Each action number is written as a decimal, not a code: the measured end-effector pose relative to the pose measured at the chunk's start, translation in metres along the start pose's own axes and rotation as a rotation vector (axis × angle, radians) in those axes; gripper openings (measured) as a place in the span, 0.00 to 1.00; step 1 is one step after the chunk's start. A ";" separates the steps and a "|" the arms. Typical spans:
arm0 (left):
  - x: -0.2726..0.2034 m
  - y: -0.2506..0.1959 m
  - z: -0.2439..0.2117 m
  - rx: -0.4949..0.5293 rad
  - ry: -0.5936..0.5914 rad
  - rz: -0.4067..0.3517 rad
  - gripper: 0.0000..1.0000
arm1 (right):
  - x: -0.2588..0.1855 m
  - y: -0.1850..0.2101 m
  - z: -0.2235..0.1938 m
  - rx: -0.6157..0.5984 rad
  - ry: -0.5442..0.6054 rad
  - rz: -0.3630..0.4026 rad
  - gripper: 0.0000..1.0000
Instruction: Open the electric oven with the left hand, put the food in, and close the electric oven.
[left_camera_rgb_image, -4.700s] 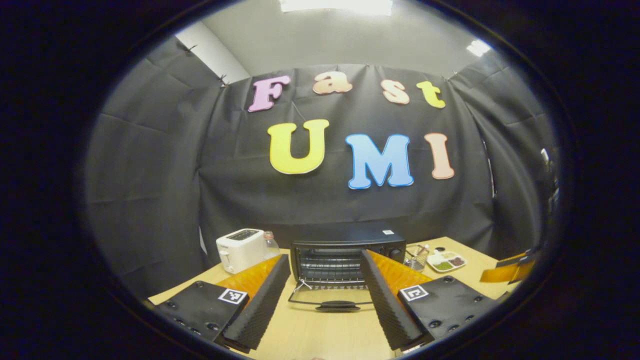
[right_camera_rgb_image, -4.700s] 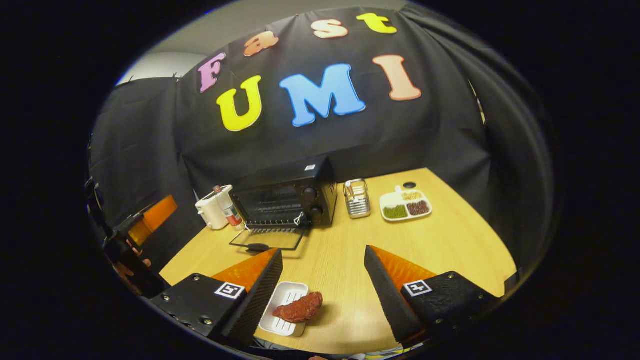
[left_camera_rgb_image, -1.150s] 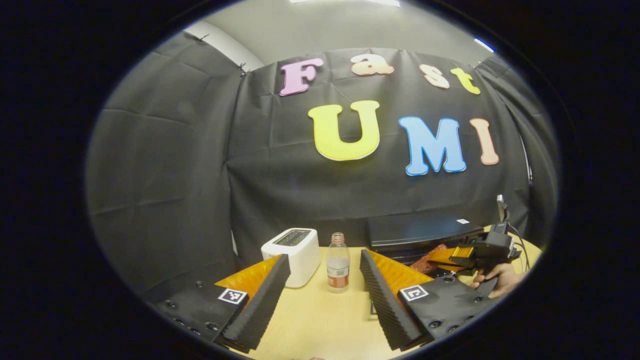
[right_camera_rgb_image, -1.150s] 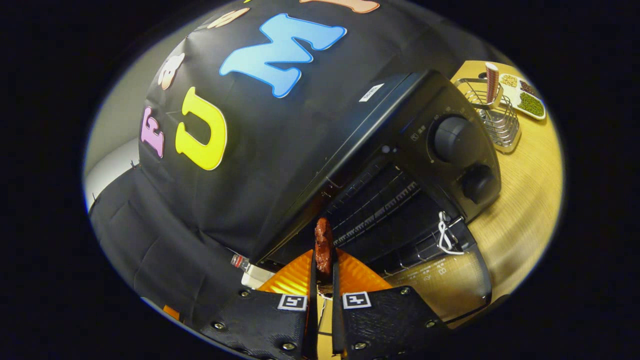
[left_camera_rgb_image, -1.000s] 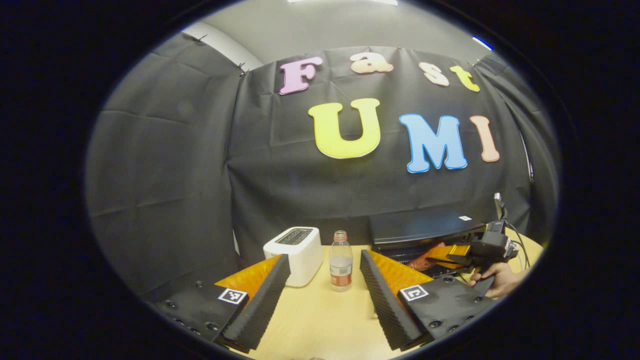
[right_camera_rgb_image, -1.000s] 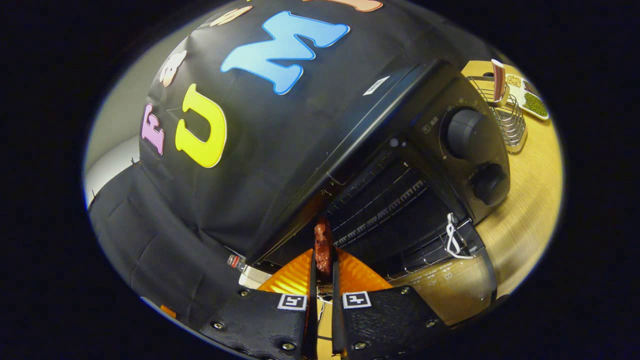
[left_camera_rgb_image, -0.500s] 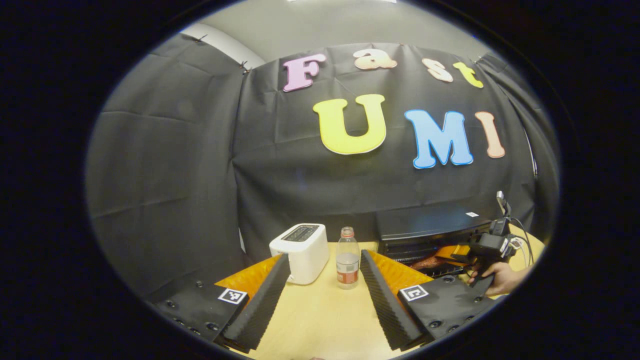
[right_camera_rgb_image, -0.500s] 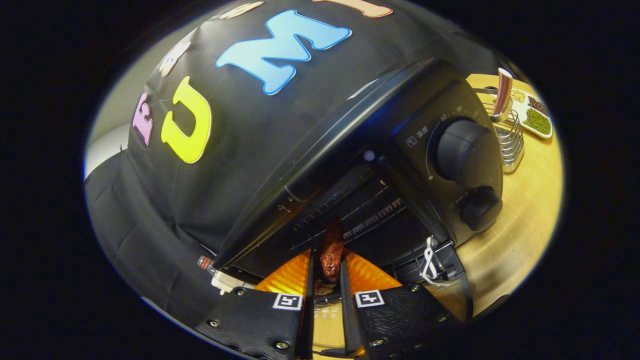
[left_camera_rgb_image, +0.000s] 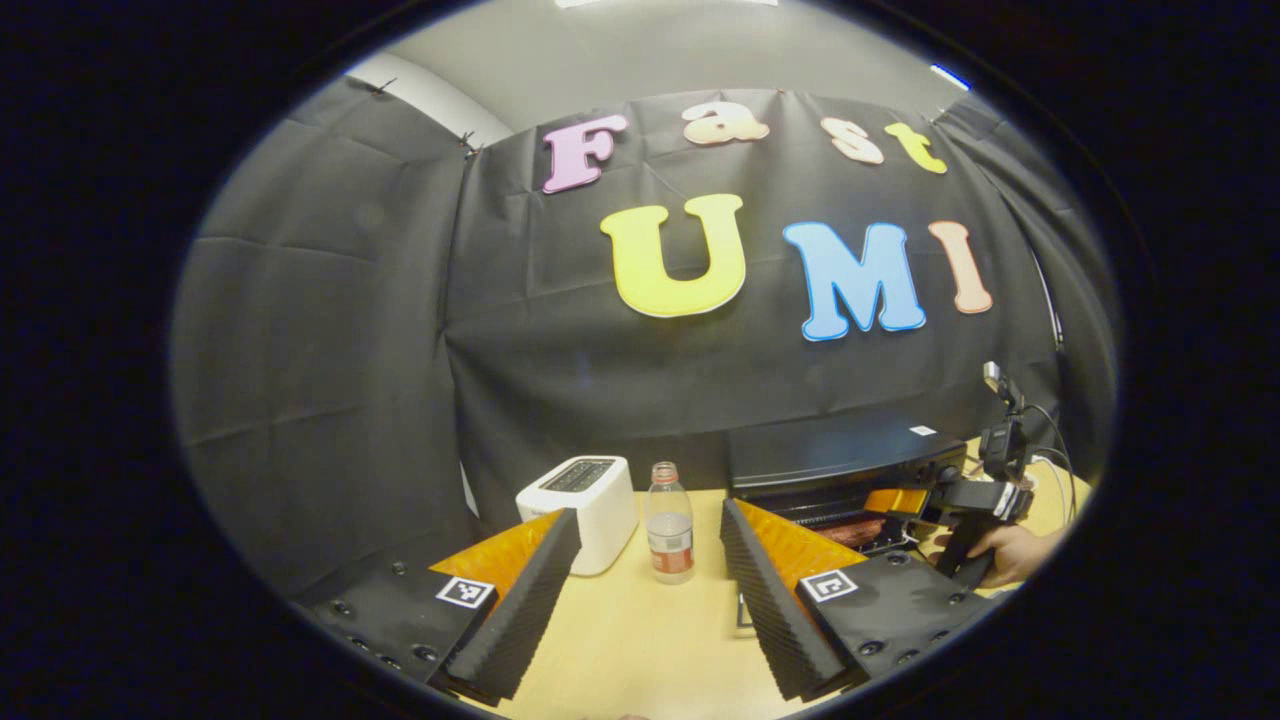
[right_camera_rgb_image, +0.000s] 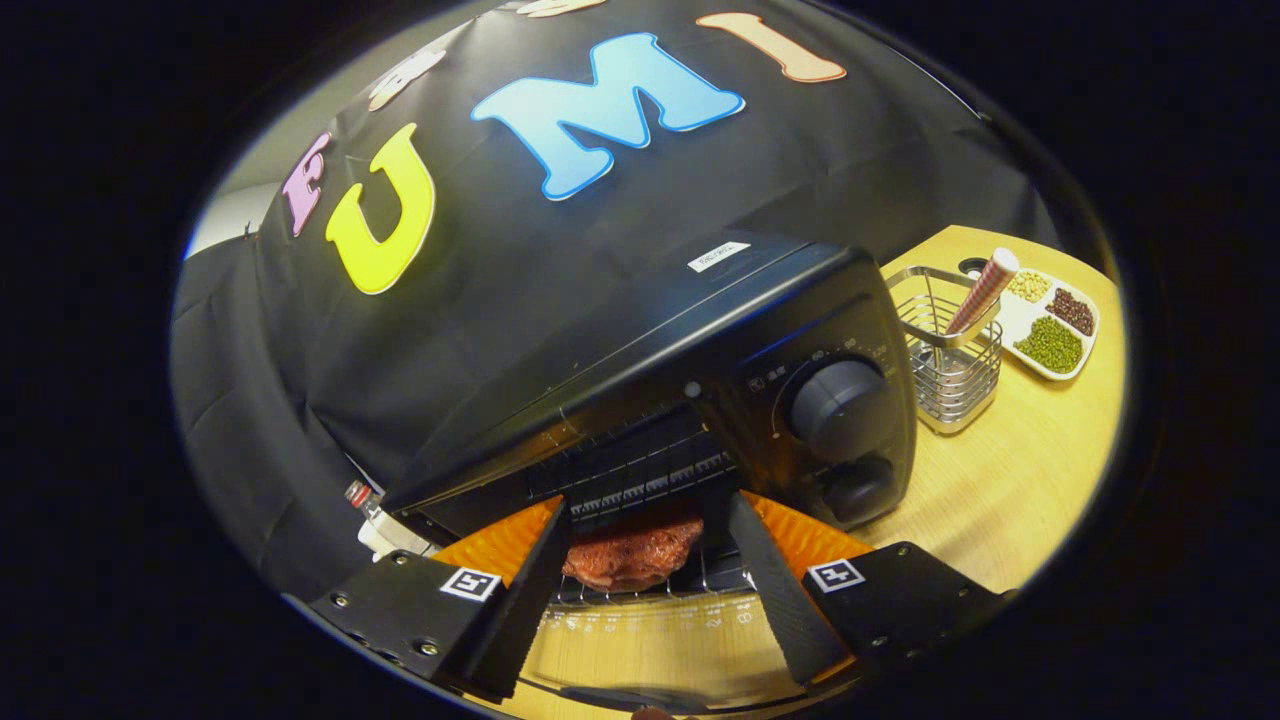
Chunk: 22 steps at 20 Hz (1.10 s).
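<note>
— Food (right_camera_rgb_image: 632, 551) location?
— On the wire rack inside the open electric oven (right_camera_rgb_image: 700, 370), between the spread fingers of the right gripper (right_camera_rgb_image: 645, 575), touching neither.
— And the left gripper (left_camera_rgb_image: 650, 590)?
— Fingers spread, holding nothing, above the table (left_camera_rgb_image: 640, 650) facing a white toaster (left_camera_rgb_image: 580, 497) and a bottle (left_camera_rgb_image: 669, 521).

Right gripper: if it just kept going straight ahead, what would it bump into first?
Probably the food, the reddish piece lying on the oven rack straight ahead between the open fingers of the right gripper. Behind it is the electric oven; depth is hard to judge.
</note>
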<state>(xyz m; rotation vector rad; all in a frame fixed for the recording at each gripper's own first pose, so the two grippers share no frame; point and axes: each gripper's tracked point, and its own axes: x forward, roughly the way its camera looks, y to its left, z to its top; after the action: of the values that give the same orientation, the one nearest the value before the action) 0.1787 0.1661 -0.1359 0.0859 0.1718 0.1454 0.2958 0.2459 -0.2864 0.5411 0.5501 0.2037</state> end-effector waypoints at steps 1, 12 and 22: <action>-0.001 -0.005 -0.001 -0.009 0.000 -0.007 0.94 | -0.008 0.000 -0.001 -0.029 0.005 0.004 0.96; -0.015 -0.081 -0.039 -0.006 0.070 -0.124 0.91 | -0.128 -0.013 0.047 -0.282 -0.078 0.006 0.96; -0.022 -0.151 -0.117 -0.058 0.273 -0.276 0.97 | -0.231 -0.031 0.095 -0.429 -0.260 -0.107 0.95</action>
<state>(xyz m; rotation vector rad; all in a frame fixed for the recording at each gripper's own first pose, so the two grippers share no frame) 0.1568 0.0226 -0.2613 -0.0170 0.4493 -0.1147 0.1560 0.1039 -0.1329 0.1168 0.2678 0.1409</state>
